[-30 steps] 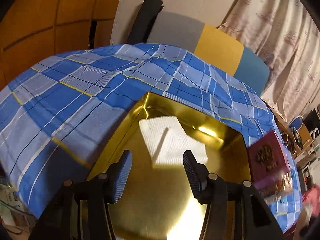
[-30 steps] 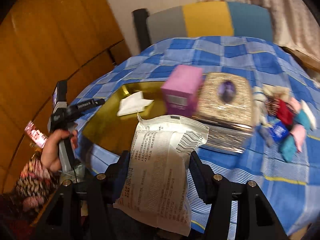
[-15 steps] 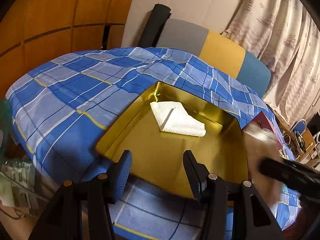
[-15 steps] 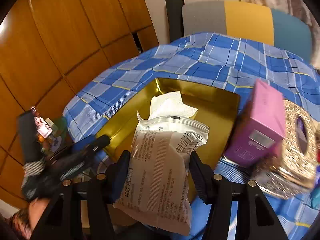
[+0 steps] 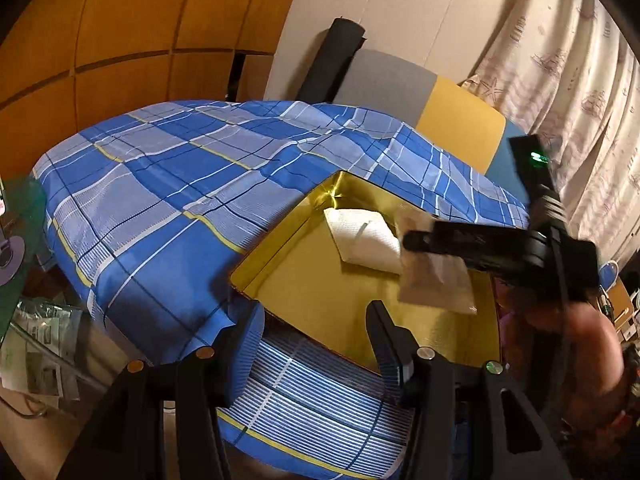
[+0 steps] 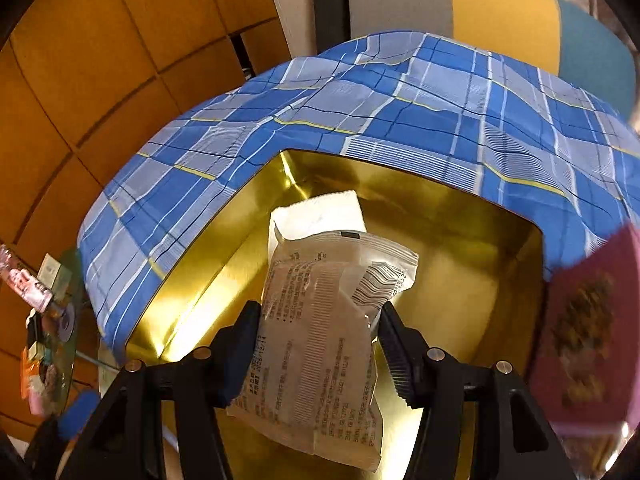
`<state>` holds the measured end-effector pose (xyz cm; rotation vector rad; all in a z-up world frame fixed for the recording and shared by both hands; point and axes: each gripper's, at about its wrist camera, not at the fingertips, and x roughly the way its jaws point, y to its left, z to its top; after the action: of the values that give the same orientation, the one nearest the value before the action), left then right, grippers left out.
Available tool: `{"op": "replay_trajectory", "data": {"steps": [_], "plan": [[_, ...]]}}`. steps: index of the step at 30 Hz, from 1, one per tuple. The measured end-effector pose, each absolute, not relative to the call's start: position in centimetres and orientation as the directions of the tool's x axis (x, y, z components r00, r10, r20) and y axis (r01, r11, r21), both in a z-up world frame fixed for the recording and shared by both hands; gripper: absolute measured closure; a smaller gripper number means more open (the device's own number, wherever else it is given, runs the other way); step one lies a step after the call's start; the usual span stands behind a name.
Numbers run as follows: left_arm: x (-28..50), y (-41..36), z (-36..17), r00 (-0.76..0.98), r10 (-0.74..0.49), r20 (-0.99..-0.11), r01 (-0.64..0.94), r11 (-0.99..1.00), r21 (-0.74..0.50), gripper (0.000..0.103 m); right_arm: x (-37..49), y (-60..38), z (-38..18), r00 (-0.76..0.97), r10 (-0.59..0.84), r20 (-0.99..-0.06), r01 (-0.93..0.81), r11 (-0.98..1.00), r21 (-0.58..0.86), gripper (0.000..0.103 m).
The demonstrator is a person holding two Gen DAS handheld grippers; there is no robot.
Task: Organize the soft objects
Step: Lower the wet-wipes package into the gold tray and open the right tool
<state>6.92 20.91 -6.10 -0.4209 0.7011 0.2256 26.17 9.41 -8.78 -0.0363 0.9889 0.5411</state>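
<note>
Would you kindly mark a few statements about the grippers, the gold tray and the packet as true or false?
1. The right gripper is shut on a white printed packet. True.
2. The left gripper holds the folded white napkin. False: its jaws stand open with nothing between them, and the napkin lies in the gold tray.
3. The packet hangs over the gold tray. True.
4. The tray rests on a plain red cloth. False: it rests on a blue checked cloth.
5. The napkin lies near the tray's far corner. True.
6. The tray is full of packets. False: only the napkin lies in it.
</note>
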Motion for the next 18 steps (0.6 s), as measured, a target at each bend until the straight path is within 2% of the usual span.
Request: {"op": "replay_trajectory", "data": {"steps": [18], "plan": [[7.4, 21.9, -7.9, 0.706, 0.055, -0.706, -0.379, 0.872, -0.311, 0.049, 33.6, 17.4, -12.9, 0.408, 0.39, -0.825, -0.409, 0.886, 0.217, 0.041]]}}
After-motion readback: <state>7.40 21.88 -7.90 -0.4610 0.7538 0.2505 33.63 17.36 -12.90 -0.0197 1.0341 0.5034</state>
